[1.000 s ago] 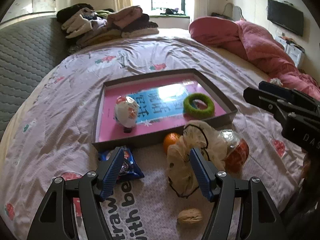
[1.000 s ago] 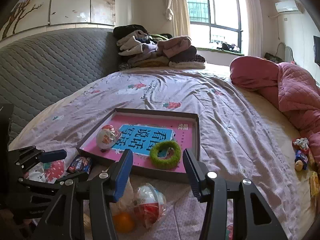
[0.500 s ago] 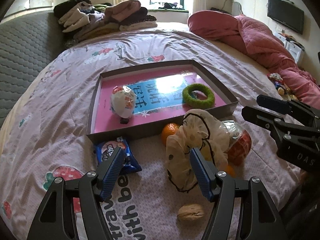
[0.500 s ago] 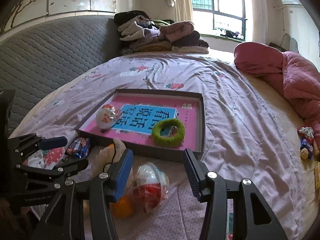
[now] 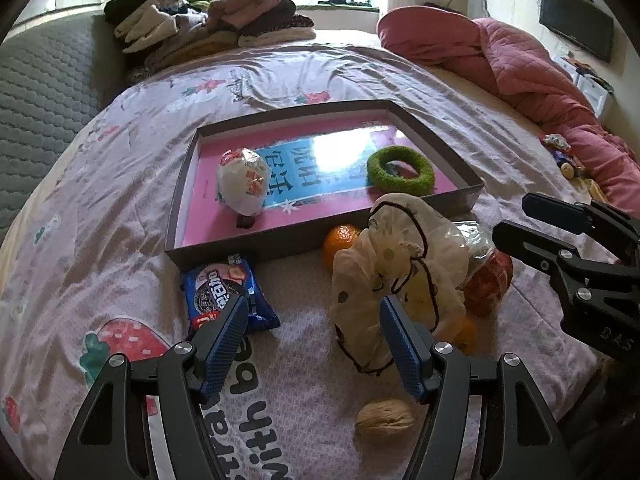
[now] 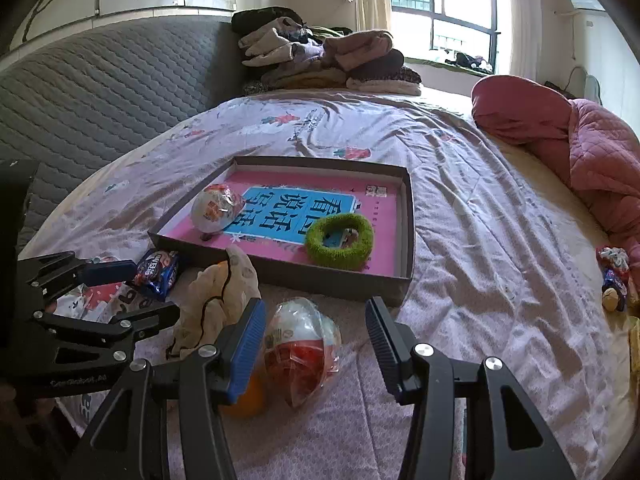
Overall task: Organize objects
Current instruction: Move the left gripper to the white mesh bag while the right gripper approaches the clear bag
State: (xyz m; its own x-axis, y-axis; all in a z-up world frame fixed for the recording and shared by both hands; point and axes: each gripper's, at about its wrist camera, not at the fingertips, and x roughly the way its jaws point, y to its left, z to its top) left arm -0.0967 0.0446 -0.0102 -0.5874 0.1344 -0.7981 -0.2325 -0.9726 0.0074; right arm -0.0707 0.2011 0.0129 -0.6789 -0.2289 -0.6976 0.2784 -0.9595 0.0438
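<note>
Plastic-wrapped red-and-white egg toy (image 6: 302, 350) lies on the bedsheet (image 6: 480, 240), just before the cardboard tray (image 6: 404, 280). Your right gripper (image 6: 316, 344) has closed in since a second ago, jaws spread and empty. Straddle the egg's belly, not loose wrap. Left gripper (image 5: 312, 340) hovers likewise spread, empty.

Glossy pink book cover (image 5: 320, 200) inside a matt cardboard tray (image 5: 248, 249); fuzzy green ring (image 5: 401, 169), crinkly plastic-wrapped eggs (image 6: 301, 345), wrinkled cotton sheet (image 5: 120, 184)
</note>
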